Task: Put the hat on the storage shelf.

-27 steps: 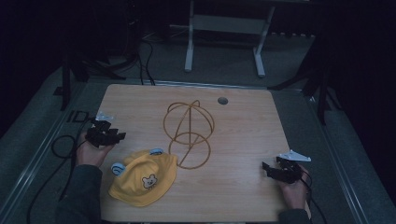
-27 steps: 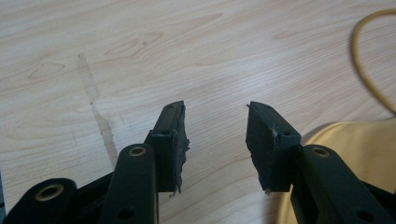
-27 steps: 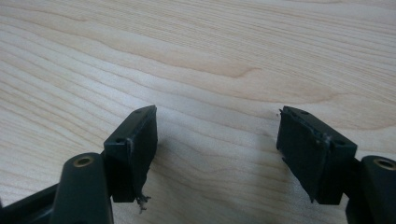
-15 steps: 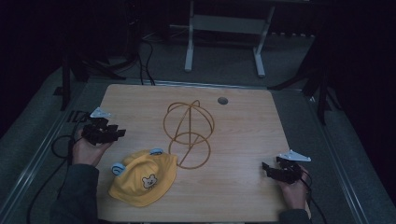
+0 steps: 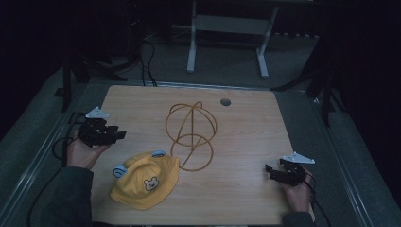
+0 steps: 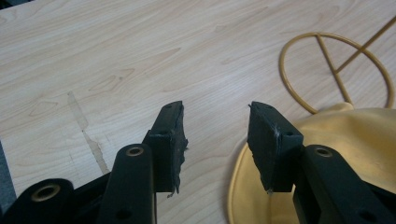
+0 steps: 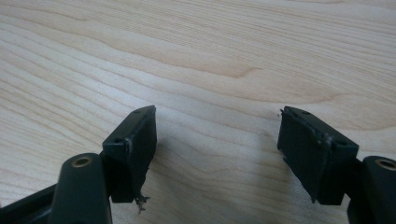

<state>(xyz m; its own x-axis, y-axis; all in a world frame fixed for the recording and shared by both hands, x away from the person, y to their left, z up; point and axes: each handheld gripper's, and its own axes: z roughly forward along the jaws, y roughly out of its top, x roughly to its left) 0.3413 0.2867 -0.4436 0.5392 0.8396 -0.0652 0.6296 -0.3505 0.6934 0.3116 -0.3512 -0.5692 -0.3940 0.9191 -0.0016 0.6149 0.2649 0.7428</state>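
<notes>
A yellow cap [image 5: 146, 179] with a small bear face and pale blue ears lies on the near left of the wooden table [image 5: 246, 127]. Behind it stands a gold wire stand [image 5: 191, 135] made of rings. My left gripper [image 5: 118, 135] hovers at the table's left edge, beyond the cap and apart from it, jaws open and empty. In the left gripper view the left gripper [image 6: 215, 126] frames bare wood, with the cap [image 6: 355, 140] and the stand's base ring [image 6: 336, 70] to the right. My right gripper [image 5: 270, 170] rests low at the near right, and the right gripper [image 7: 217, 121] stands open over bare wood.
A small round hole [image 5: 225, 101] sits near the table's far edge. Grey floor surrounds the table, with a metal frame [image 5: 227, 23] and cables behind it. Bare wood lies between the stand and the right gripper.
The left hand and its gripper have drifted a little to the left and away from the cap. The right gripper, the cap and the stand have stayed put.
</notes>
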